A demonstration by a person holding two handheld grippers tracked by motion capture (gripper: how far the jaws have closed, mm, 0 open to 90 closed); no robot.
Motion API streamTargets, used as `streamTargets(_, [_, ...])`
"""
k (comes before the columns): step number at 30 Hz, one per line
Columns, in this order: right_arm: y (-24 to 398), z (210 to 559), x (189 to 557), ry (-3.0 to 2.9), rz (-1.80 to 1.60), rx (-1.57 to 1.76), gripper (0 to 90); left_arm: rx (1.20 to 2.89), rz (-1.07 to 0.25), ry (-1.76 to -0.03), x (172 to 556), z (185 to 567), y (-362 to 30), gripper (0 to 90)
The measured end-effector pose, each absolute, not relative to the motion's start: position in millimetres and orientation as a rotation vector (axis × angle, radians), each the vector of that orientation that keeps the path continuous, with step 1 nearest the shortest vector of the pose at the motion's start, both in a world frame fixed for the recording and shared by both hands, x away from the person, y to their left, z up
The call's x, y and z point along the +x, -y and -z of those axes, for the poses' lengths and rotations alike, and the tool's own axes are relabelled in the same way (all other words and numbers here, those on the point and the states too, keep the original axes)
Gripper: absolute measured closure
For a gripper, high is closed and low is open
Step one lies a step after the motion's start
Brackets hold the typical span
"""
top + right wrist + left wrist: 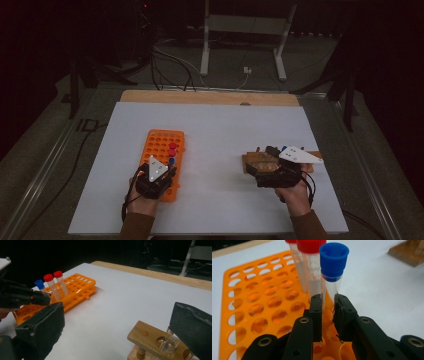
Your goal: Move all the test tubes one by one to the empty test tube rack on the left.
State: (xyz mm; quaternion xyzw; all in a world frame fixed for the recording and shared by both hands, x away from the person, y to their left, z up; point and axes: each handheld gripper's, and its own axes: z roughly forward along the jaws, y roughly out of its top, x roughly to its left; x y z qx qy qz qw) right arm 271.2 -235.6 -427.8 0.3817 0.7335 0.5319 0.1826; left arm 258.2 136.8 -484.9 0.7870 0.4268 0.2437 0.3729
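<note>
Left gripper view: blue-capped tube [332, 285] clamped by left tongs [328, 315]; neighbouring red-capped tube [312, 270] possibly knocked if tilted. Right tongs [117, 325] held wide.

Left gripper [162, 172], lower left of the high view, jaws clamped narrow, forearm entering from the bottom edge. Right gripper [265, 167], lower right, jaws spread wide, held by the right hand [295, 192].
</note>
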Motion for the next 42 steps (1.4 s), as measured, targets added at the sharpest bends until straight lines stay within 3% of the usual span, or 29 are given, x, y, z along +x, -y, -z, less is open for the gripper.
streamTargets(7, [237.3,427.2,271.4,-2.066,-1.502,1.081,0.0,1.993,-0.597,-1.104,258.4,486.2,-139.4,76.2])
streamTargets(24, [242.0,428.2,274.5,-2.05,-1.492,1.103,0.0,1.826,-0.582,-1.01,251.8,468.9,-138.6,31.2])
streamTargets(33, [257.7,428.2,281.0,-2.01,-1.447,1.142,0.0,1.772,-0.567,-1.003,251.8,460.8,-139.7,15.0])
streamTargets(36, [266.7,426.0,283.9,-1.984,-1.453,1.174,1.9,1.789,-0.568,-1.002,252.8,458.0,-136.4,0.6])
streamTargets(42, [290.6,422.6,289.0,-1.886,-1.455,1.263,8.0,1.77,-0.553,-0.981,252.4,455.6,-134.3,0.4])
